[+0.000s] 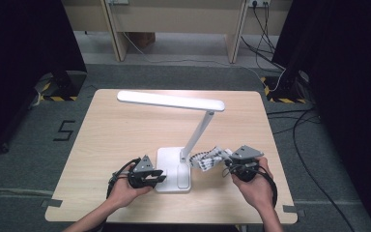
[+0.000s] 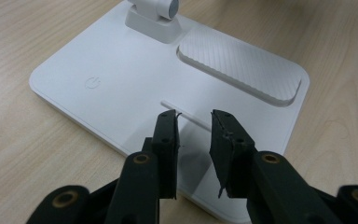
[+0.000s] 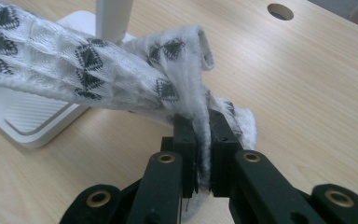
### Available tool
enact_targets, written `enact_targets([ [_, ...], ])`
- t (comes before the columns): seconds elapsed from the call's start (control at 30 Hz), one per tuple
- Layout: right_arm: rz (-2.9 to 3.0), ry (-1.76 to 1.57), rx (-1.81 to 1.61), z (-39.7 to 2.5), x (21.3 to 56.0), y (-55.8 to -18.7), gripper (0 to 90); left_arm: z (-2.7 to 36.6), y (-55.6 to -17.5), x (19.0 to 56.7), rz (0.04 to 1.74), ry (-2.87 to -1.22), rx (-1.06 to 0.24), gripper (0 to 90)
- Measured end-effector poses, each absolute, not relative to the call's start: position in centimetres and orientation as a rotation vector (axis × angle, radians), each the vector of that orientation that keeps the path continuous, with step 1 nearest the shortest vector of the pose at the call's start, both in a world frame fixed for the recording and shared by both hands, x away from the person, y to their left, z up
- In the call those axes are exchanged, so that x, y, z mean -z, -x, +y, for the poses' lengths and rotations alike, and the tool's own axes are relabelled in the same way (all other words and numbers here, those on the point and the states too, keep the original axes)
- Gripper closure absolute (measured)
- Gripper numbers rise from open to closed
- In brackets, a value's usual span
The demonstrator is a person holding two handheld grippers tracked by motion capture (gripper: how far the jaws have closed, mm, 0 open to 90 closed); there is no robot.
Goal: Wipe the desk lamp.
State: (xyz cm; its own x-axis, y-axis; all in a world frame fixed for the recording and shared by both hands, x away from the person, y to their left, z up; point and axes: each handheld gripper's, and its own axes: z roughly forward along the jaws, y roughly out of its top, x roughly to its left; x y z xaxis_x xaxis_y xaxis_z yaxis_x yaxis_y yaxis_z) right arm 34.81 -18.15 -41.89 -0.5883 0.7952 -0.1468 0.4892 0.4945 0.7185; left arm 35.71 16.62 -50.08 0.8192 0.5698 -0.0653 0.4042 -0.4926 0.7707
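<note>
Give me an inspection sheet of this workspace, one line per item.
Surface: light wooden table, bare apart from the lamp.
Job's things: white desk lamp with flat base; white cloth with black diamond pattern, reaching toward the lamp base.
Clutter: nothing seen.
Grippers: left gripper open, over the base's edge; right gripper shut on the cloth.
Cables: black cables on the floor at right.
Surroundings: grey carpet, dark curtains, wooden desk behind.

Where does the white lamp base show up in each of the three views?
High view: lamp base at bottom centre of the table, between the two grippers.
Left gripper view: lamp base spans the middle, under the open jaws.
Right gripper view: its corner at left, behind the patterned cloth.
Shared landmark: the base's ribbed pad.
</note>
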Motion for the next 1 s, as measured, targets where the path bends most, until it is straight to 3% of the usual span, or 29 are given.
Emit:
enact_targets([
  [1.0, 2.252, -1.036, -0.822, -15.3, 43.7, -37.2, 84.9, 16.7, -35.7, 50.5, 0.714, -2.151, -0.256, 76.2],
])
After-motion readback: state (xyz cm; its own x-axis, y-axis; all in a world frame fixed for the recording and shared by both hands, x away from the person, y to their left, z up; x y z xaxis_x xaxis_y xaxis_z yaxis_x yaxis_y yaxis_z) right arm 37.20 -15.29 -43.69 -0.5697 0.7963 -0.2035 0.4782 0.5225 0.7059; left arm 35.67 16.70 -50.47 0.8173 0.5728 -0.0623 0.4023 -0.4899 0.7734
